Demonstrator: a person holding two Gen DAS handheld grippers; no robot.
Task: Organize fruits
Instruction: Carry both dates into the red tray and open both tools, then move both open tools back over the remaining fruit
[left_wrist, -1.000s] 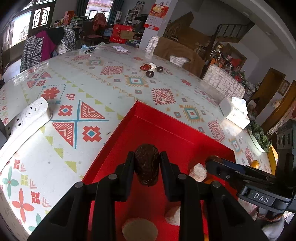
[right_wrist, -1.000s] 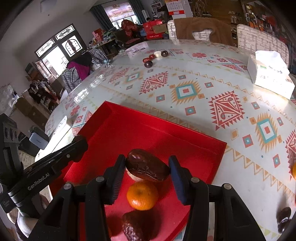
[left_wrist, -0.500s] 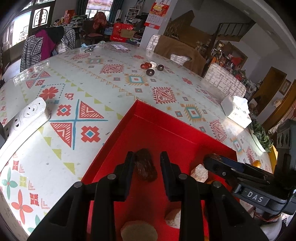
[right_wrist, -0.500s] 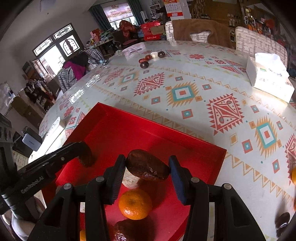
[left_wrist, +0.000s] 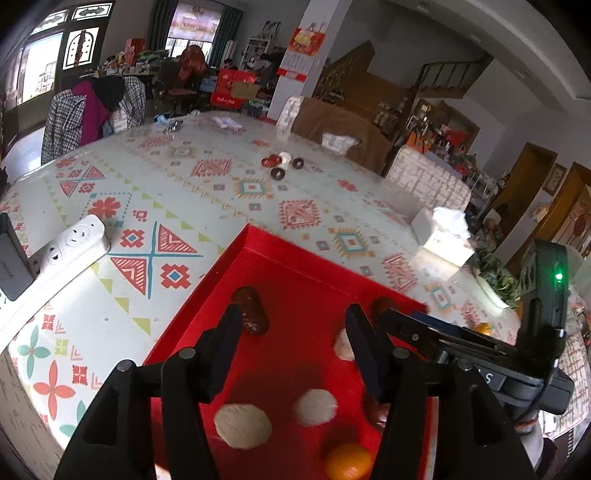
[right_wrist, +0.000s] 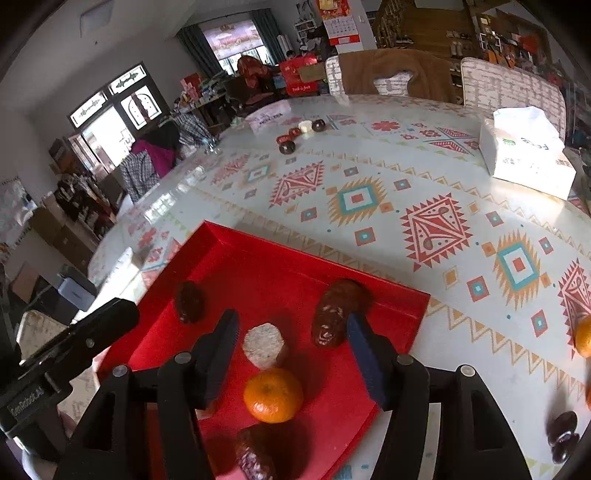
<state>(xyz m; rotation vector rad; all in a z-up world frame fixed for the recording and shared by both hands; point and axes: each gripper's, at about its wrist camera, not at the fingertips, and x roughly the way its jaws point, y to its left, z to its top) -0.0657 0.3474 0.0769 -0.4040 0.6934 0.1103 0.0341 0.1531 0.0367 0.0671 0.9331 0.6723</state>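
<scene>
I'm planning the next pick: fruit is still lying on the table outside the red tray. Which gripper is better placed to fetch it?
The right gripper. It is open and empty, and its view shows an orange and a dark date on the table beyond its side of the red tray. The left gripper, also open, faces only the tray.

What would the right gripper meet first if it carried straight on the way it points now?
Probably the pale round piece on the red tray, which lies between the open right gripper; the date sits just right. Depth is uncertain.

A patterned tabletop (right_wrist: 369, 199) carries a red tray (right_wrist: 280, 266) at its near edge, a tissue box (right_wrist: 524, 158) toward the right edge, and a white power strip (left_wrist: 74, 240) near the left edge.
</scene>
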